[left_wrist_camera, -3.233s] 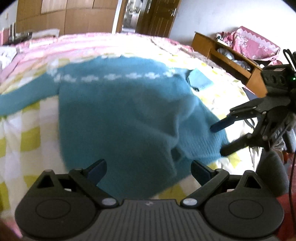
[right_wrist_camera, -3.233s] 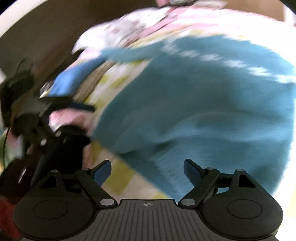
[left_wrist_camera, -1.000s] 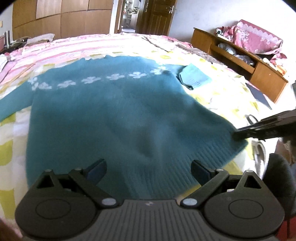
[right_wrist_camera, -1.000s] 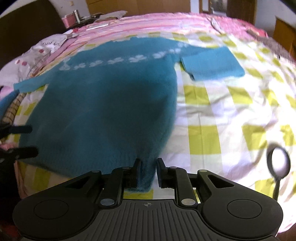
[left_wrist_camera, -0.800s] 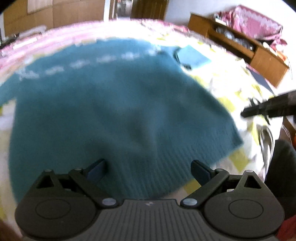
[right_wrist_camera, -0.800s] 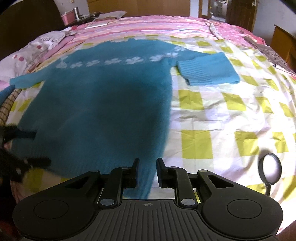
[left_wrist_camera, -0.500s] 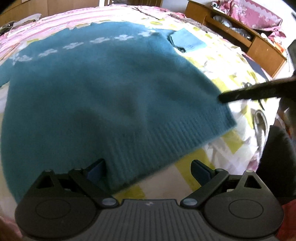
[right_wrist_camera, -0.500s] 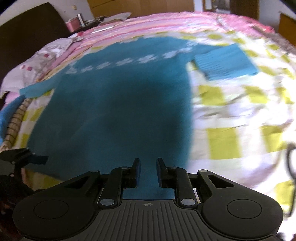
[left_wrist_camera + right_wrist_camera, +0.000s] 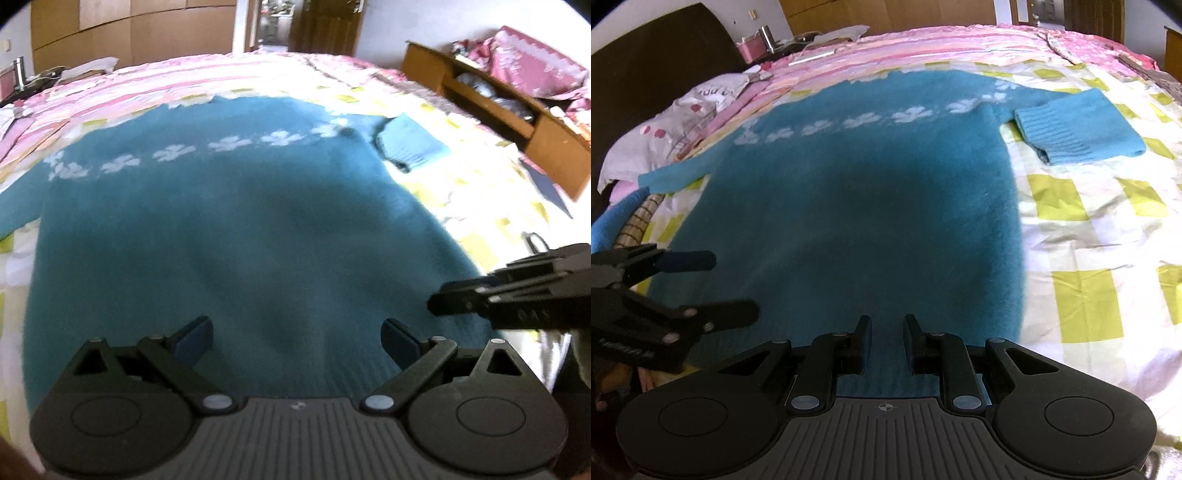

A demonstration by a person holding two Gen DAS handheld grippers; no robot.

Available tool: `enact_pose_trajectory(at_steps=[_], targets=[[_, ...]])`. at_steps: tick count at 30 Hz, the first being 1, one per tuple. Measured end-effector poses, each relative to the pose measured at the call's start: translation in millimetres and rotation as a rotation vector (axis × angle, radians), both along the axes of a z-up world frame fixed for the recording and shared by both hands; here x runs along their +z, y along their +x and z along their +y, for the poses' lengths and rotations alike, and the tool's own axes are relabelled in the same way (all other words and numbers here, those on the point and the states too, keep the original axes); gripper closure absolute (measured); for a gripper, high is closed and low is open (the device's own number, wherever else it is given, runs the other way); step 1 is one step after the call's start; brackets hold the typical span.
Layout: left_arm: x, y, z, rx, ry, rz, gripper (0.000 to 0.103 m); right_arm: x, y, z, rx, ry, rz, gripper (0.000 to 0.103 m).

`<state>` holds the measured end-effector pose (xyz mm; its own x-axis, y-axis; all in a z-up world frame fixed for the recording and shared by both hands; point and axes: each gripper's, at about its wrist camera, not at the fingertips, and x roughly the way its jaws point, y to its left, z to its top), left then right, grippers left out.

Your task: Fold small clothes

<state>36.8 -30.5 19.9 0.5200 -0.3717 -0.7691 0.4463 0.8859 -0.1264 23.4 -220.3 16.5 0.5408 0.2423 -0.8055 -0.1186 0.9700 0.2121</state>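
A teal knitted sweater point(image 9: 236, 236) with a row of white flowers lies flat on the bed; it also shows in the right wrist view point(image 9: 871, 192). Its right sleeve point(image 9: 1078, 125) is folded back beside the body, and its left sleeve point(image 9: 676, 173) stretches out to the left. My left gripper point(image 9: 295, 338) is open over the sweater's hem, holding nothing. My right gripper point(image 9: 885, 332) has its jaws close together over the hem, with a narrow gap; I cannot tell whether cloth is pinched. Each gripper shows in the other's view, the right one point(image 9: 436, 304) and the left one point(image 9: 735, 288).
The bed has a yellow-and-white checked sheet point(image 9: 1100, 229) and a pink striped cover point(image 9: 147, 85) behind. A wooden shelf unit point(image 9: 517, 122) stands at the right. A pillow point(image 9: 665, 122) and a dark headboard point(image 9: 646, 62) lie at the left.
The sweater has been spread flat from a bunched state. My right gripper's jaws went from wide open to close together. Both grippers shifted slightly over the hem.
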Motion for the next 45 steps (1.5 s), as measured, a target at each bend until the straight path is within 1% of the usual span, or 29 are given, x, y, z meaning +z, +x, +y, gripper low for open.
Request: enact_pose_trajectory(at_steps=[4,7,12,16,19,31,36,45], targets=[[-10,4,-6,0.024,0.052,-0.008,0.002,-9,2,7,0.011,-0.028,0.003,0.082],[-11,5,-6,0.041,0.049,-0.003,0.002,-7,3,9,0.014,-0.030,-0.006,0.081],[-10,11,-7,0.082,0.045,-0.017,0.002,-4,6,12,0.014,-0.029,-0.021,0.081],[-8,15,-13,0.107,0.076,-0.046,0.002,-2,10,14,0.012,-0.030,-0.035,0.081],[-7,18,-17,0.115,0.085,-0.060,0.002,0,14,13,0.007,-0.033,-0.048,0.081],[-1,34,-32,0.126,0.082,-0.073,0.001,5,34,11,-0.003,-0.061,-0.102,0.080],[-2,44,-41,0.119,0.075,-0.064,0.001,3,44,3,-0.032,-0.078,-0.125,0.079],[-11,60,-59,0.095,0.071,-0.037,0.001,-3,57,-19,-0.079,-0.089,-0.135,0.078]])
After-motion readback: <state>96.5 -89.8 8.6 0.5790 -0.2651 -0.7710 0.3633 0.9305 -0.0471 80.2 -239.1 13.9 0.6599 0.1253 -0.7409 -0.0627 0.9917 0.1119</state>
